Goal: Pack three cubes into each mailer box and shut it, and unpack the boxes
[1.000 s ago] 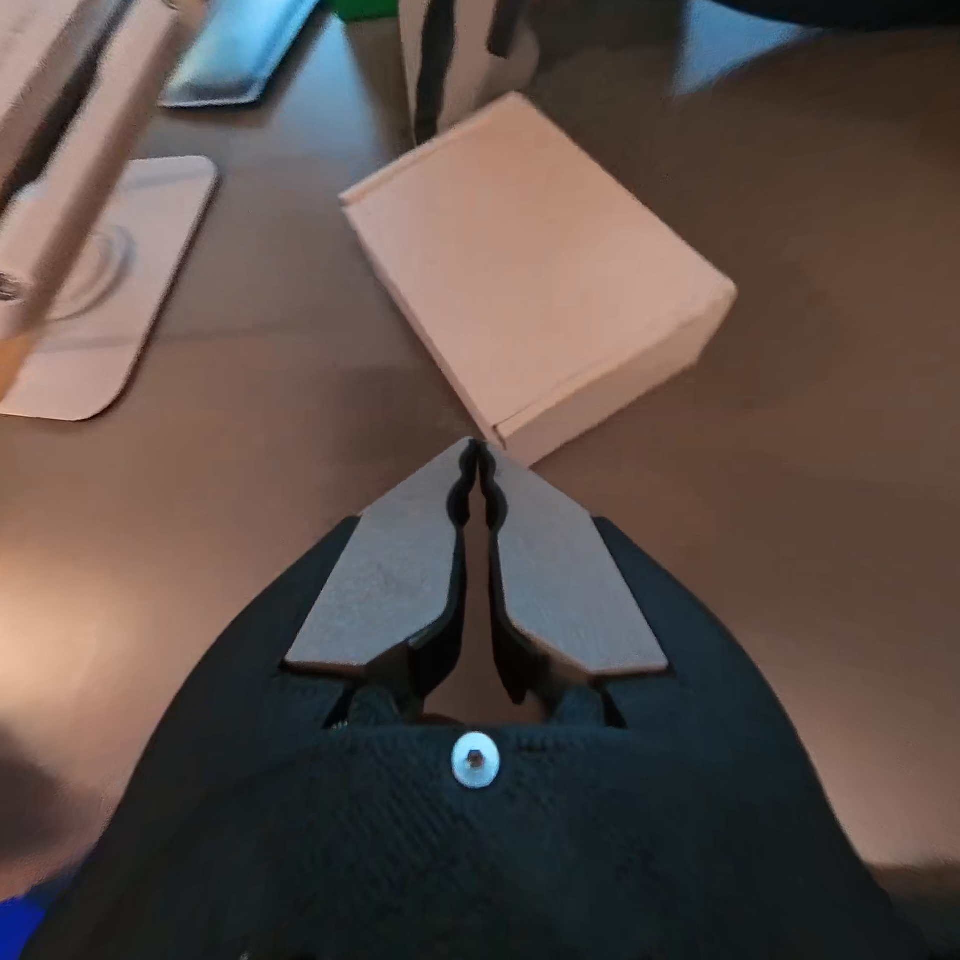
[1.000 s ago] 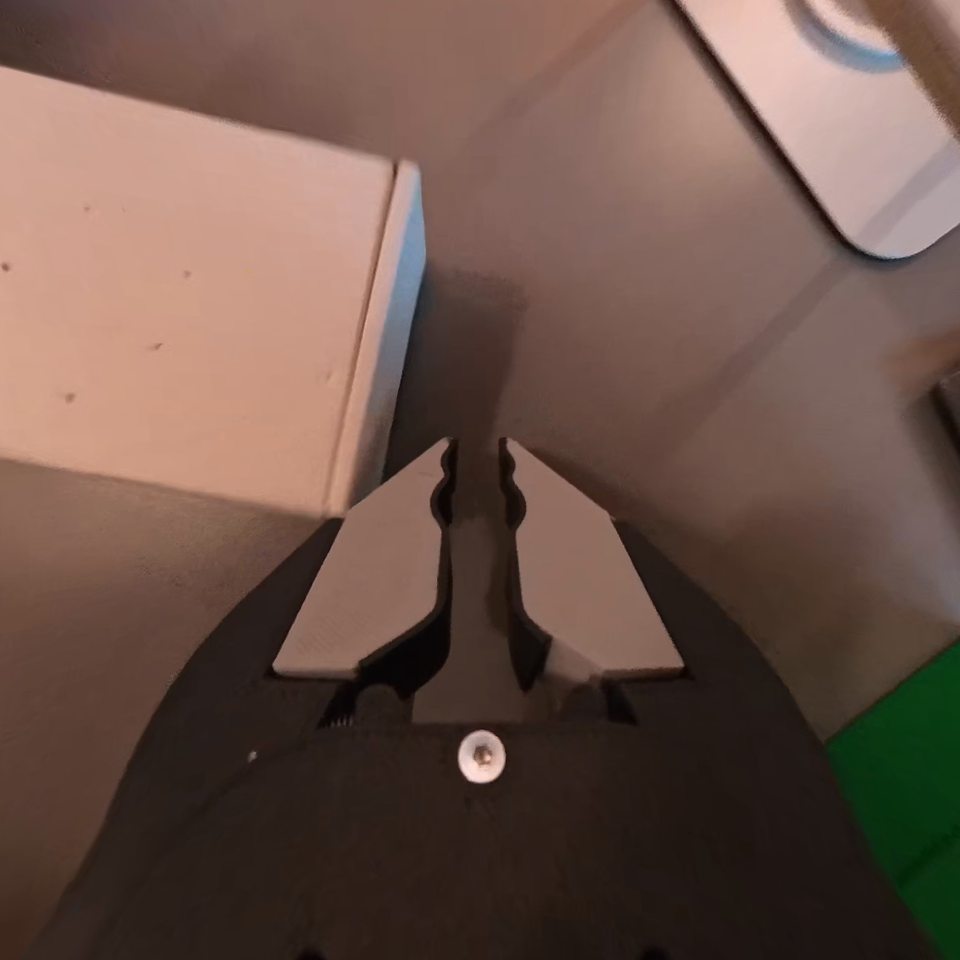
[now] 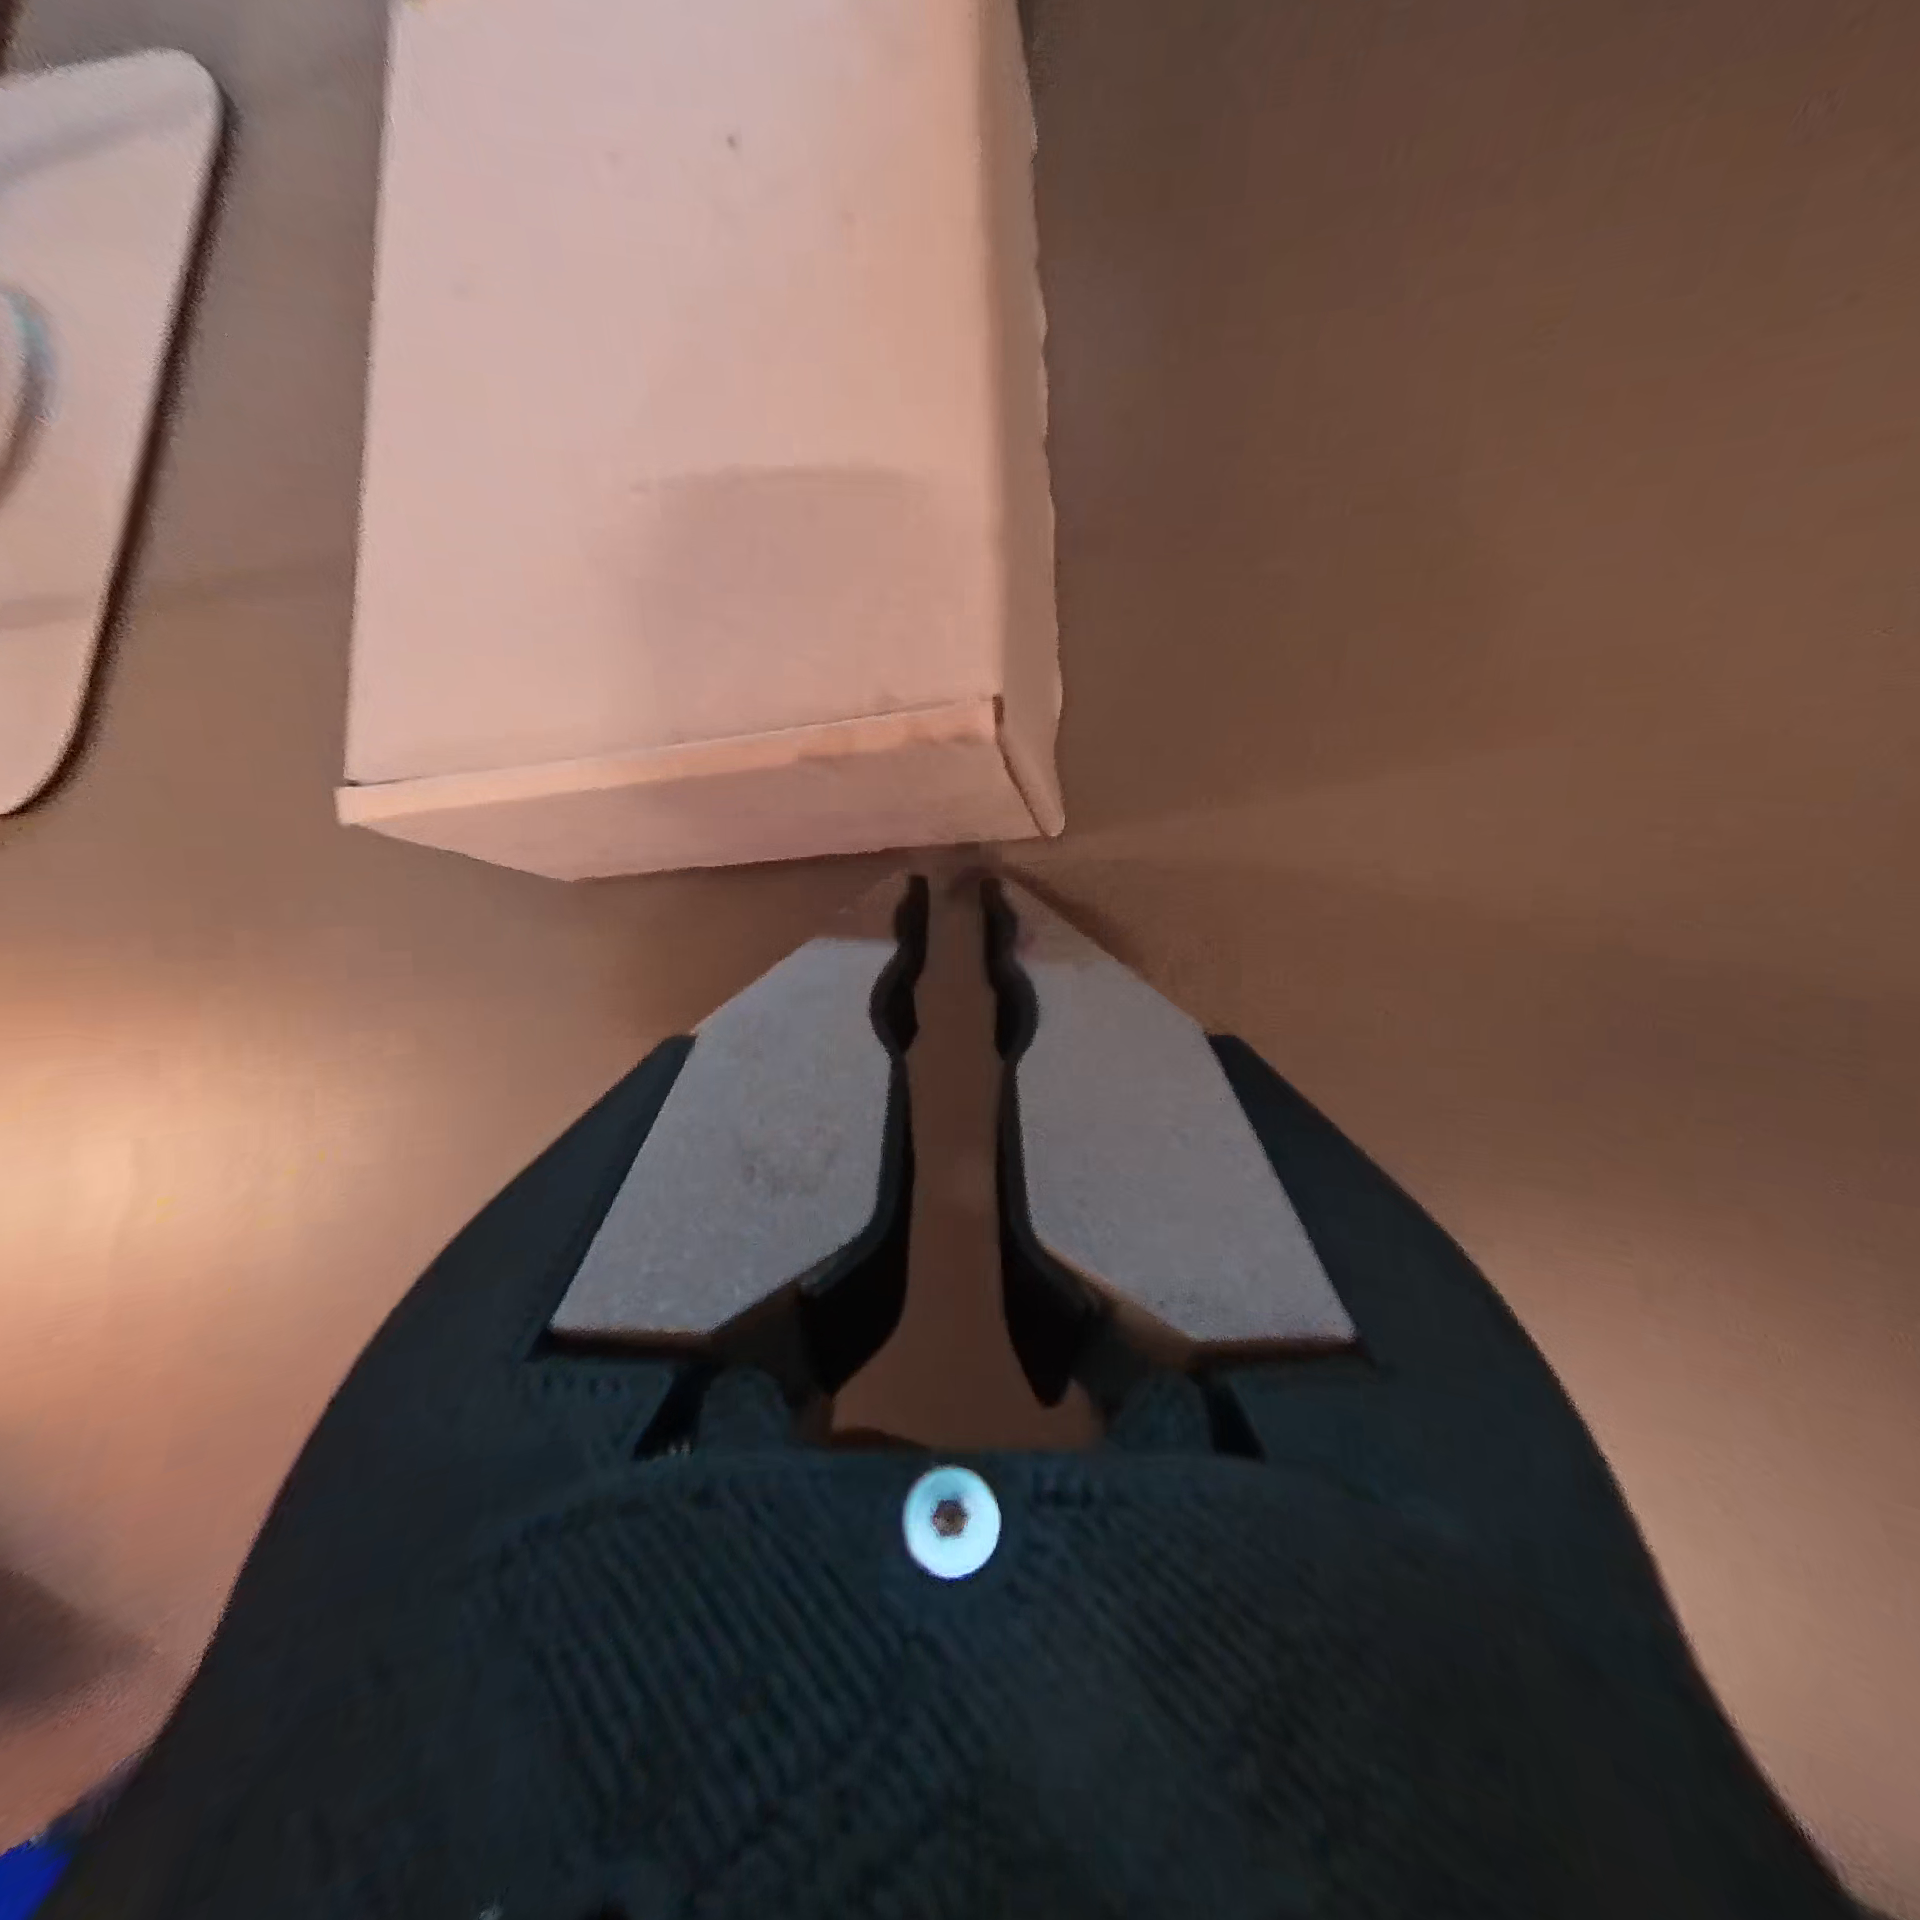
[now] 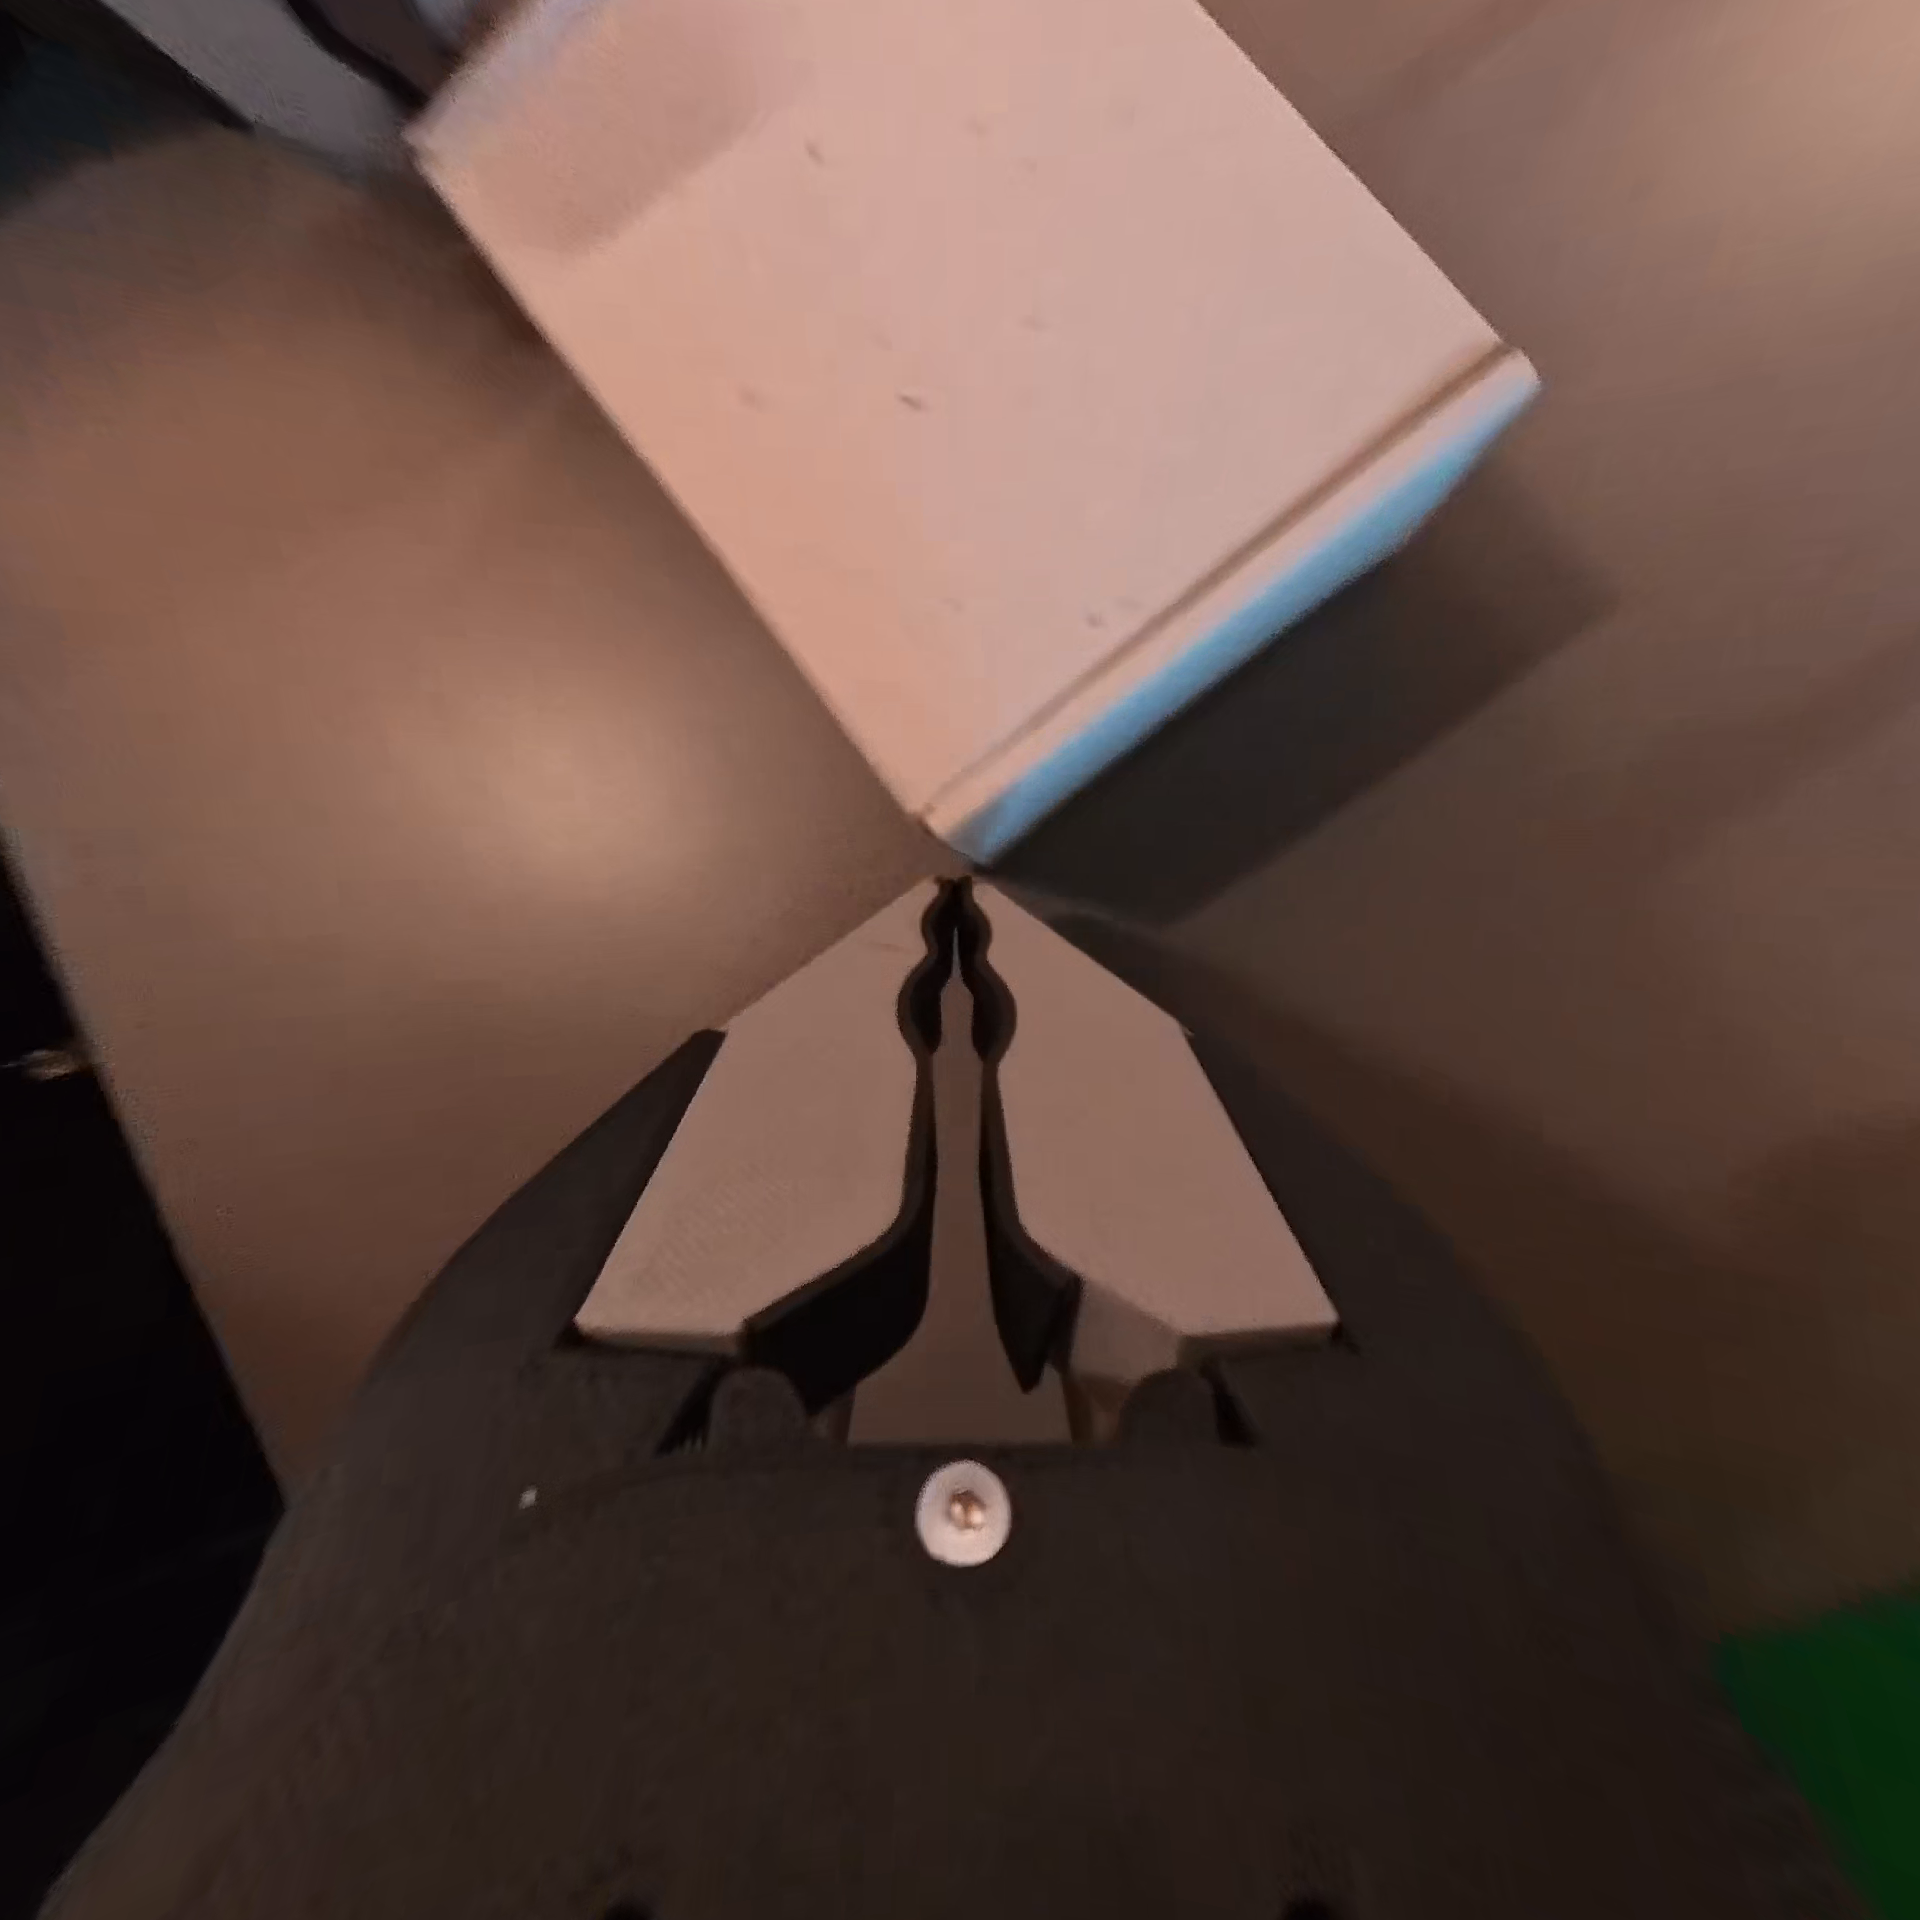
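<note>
At the closed mailer box (image 3: 686,436), your left gripper (image 3: 948,885) sits slightly parted, right gripper (image 4: 956,885) pinched together; both likely positioned for prying corners.

It looks like an office or lab desk: a smooth brown tabletop (image 3: 1455,520) under warm indoor light. Left of the closed cardboard mailer box (image 3: 686,416) lies a flat, round-cornered stand base (image 3: 73,416).

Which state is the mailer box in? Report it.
Shut: the mailer box lies with its lid flat and front flap tucked; no cubes visible.
</note>
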`<action>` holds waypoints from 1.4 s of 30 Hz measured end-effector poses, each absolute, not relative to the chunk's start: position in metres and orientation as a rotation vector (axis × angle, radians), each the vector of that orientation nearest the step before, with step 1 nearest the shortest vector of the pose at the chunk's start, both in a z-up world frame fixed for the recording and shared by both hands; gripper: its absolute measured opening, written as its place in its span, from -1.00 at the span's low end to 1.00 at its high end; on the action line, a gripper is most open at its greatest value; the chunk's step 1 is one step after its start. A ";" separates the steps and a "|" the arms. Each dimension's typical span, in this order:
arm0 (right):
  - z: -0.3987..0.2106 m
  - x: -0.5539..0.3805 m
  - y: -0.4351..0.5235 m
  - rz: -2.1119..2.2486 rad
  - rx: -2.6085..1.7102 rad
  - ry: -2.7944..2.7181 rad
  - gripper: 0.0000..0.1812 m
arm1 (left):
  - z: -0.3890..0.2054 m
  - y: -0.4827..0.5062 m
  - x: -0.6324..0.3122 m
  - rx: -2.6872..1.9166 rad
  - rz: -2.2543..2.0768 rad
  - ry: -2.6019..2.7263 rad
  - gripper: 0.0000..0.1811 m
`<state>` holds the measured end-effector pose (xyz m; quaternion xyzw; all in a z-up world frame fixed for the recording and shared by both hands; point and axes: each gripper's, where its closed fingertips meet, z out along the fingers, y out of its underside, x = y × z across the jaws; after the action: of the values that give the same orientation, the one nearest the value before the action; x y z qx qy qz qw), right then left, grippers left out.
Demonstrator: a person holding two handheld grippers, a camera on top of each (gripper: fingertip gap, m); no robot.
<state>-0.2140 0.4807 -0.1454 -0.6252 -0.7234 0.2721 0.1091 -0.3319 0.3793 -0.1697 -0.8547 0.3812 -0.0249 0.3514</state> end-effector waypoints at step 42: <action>-0.073 -0.247 0.472 1.171 -1.469 -1.870 -0.97 | -0.092 0.384 -0.358 -1.979 -0.415 0.548 -0.74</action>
<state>-0.2472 0.4720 -0.0725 -0.5375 -0.6843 0.4286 0.2432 -0.3575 0.3838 -0.0920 -0.8184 0.2264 -0.1714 0.4996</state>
